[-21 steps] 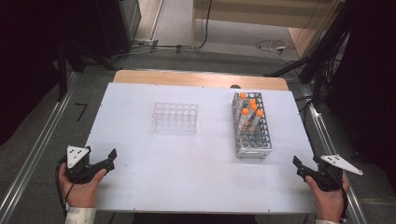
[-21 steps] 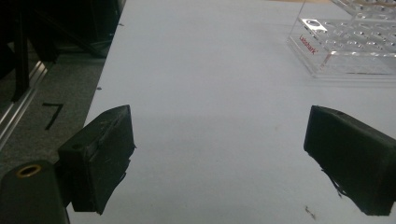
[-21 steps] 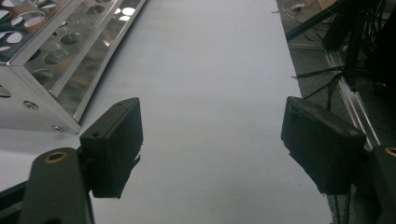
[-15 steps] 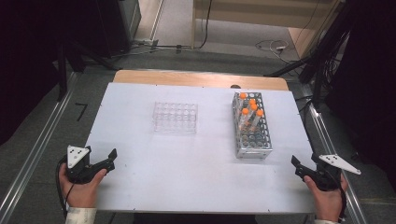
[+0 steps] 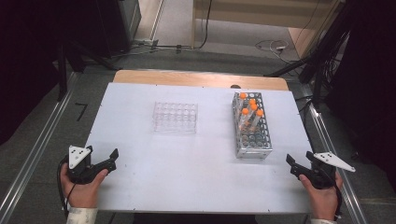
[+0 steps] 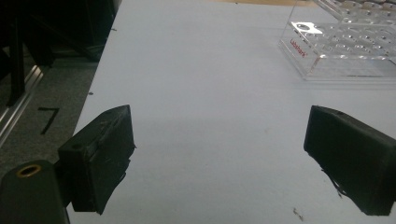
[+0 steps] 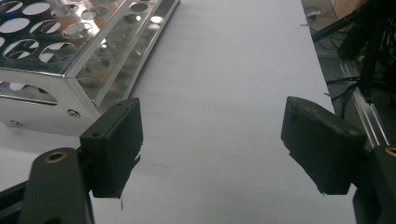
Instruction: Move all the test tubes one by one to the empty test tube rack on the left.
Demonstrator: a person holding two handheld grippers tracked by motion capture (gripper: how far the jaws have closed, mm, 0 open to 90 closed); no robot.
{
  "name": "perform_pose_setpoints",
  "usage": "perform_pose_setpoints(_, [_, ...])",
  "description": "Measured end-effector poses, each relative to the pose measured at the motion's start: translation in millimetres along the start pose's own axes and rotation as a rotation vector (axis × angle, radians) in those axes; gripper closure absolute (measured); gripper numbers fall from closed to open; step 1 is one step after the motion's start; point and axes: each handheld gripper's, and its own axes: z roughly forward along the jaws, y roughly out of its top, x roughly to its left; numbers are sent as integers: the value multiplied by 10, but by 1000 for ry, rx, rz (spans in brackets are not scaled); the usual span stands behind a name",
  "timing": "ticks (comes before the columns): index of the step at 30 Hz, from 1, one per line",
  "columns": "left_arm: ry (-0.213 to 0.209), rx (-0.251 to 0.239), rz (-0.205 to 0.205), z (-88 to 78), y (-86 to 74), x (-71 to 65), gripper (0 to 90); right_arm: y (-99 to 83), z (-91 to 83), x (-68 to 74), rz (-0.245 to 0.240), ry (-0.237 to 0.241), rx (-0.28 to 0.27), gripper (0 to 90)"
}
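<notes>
Your hands sit at the near corners of the tabletop (image 5: 196, 182), and almost nothing has changed over the last moment: the left gripper (image 5: 108, 160) is where it was, and the right gripper (image 5: 293, 164) has crept only slightly inward along the near edge. Neither has left its resting place, so the work has not really begun.

Both sets of jaws stand wide with nothing between them. In the left gripper view the two black pads frame bare white surface, with the clear rack (image 6: 345, 42) ahead and off to one side. In the right gripper view the metal rack (image 7: 70, 60) lies just beyond one jaw, near it but not touching.

From above, the metal rack (image 5: 252, 125) stands on the right half of the tabletop, and its orange-capped tubes (image 5: 250, 108) are bunched at the far end, upright in their holes. The near holes look empty. The clear rack (image 5: 175, 116) sits left of centre, well apart from the metal one, and appears to hold no tubes.

Your right gripper is nearest the tubes, so it will likely go first; to reach them it must pass over the rack's empty near end. Come in from above the caps, since the tubes stand close together.
</notes>
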Motion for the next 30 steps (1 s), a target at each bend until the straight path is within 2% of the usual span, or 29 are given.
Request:
perform_pose_setpoints(11, [-5,-6,6,7,0,-16,88,92,47,64,-13,23,-6,200])
perform_pose_setpoints(14, [-5,-5,10,6,5,-22,88,140,94,130,-36,36,-6,200])
perform_pose_setpoints(23, [-7,-6,13,8,11,-24,88,254,212,282,-56,68,-8,202])
perform_pose_setpoints(25, [-7,-8,13,6,12,-27,88,298,235,316,-64,66,-17,216])
perform_pose_setpoints(30, [-8,-13,8,1,13,-23,88,437,274,397,-66,98,-40,215])
